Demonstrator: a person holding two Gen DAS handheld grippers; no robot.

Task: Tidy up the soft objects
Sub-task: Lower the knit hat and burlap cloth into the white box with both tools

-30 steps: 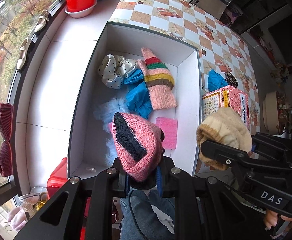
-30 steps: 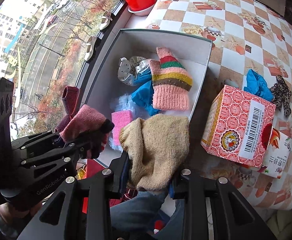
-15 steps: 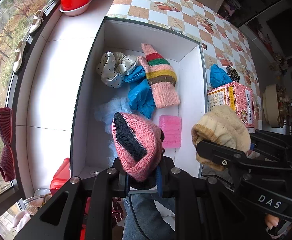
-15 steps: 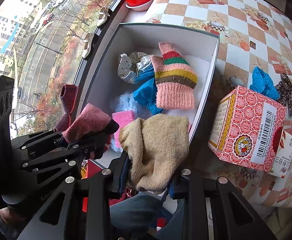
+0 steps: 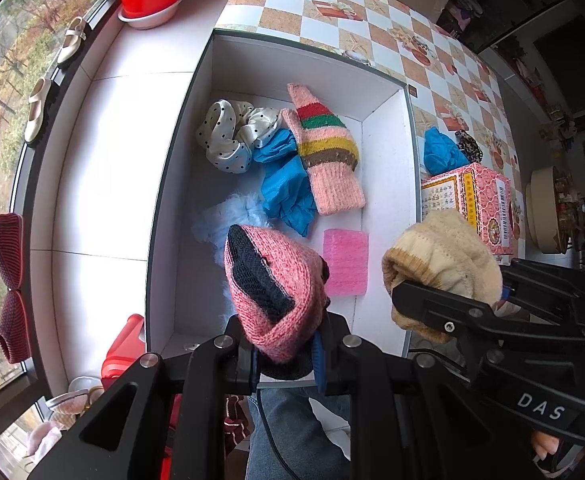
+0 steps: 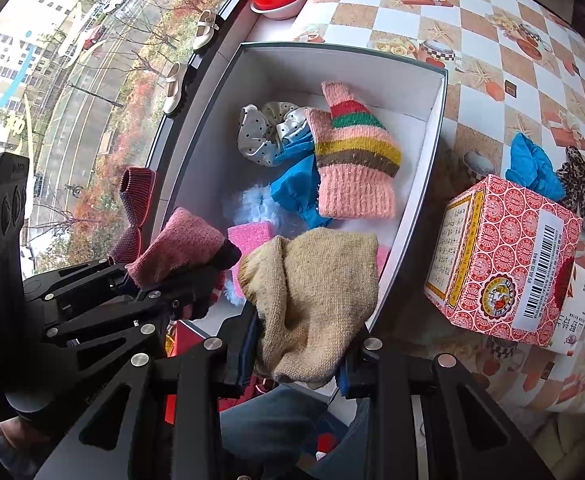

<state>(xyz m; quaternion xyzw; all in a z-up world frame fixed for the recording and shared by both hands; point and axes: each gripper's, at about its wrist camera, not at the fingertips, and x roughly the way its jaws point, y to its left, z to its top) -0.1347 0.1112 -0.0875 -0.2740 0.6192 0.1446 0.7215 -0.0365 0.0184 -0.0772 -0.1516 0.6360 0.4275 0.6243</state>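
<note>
The left gripper (image 5: 284, 354) has its fingers closed on a pink knitted hat with a dark lining (image 5: 274, 284), held above the near end of the white cardboard box (image 5: 388, 152). The right gripper (image 6: 298, 364) grips a beige knitted hat (image 6: 312, 300) over the box's near right wall. This looks like the carrying step; next, both need lowering and releasing. A striped pink knitted hat (image 5: 326, 156), blue cloth (image 5: 286, 188) and pink sponge (image 5: 346, 262) crowd the box floor; a red patterned carton (image 6: 504, 256) stands on the table beside it.
</note>
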